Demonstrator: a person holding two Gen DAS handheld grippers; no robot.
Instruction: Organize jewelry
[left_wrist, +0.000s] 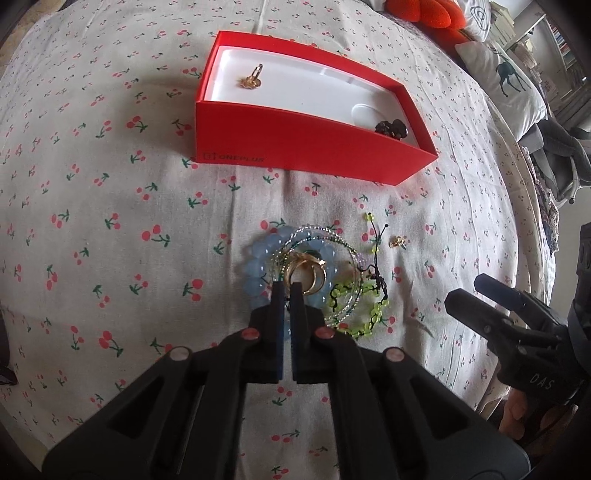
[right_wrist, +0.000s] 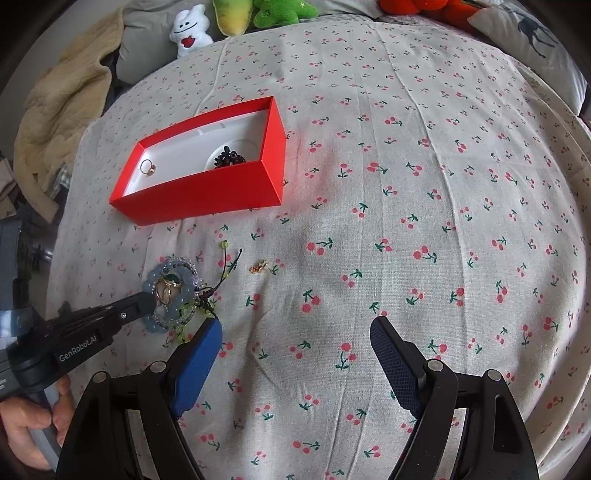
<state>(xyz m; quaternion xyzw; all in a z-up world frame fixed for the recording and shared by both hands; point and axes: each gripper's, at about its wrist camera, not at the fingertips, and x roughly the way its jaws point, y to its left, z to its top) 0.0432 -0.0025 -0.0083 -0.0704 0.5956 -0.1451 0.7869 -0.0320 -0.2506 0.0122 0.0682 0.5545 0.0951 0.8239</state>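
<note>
Our left tool (left_wrist: 287, 291) is pinched together at the near edge of the jewelry pile (left_wrist: 314, 280), its tips against the gold rings (left_wrist: 308, 275) on the blue bead bracelet (left_wrist: 258, 269); whether a ring is caught we cannot tell. The red box (left_wrist: 295, 147) lies straight ahead across bare bedsheet (left_wrist: 110, 184). A loose gold earring (right_wrist: 258, 266) sits just right of the pile. Our right tool (right_wrist: 295, 332) stands wide apart, empty.

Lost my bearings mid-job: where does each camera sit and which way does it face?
Left wrist: on the left gripper, looking steeply down at the bracelet pile; its shut fingers show.
Right wrist: on the right gripper, open, looking down at the bedsheet; a hand shows.
Shared: red box, pile, loose gold earring.
</note>
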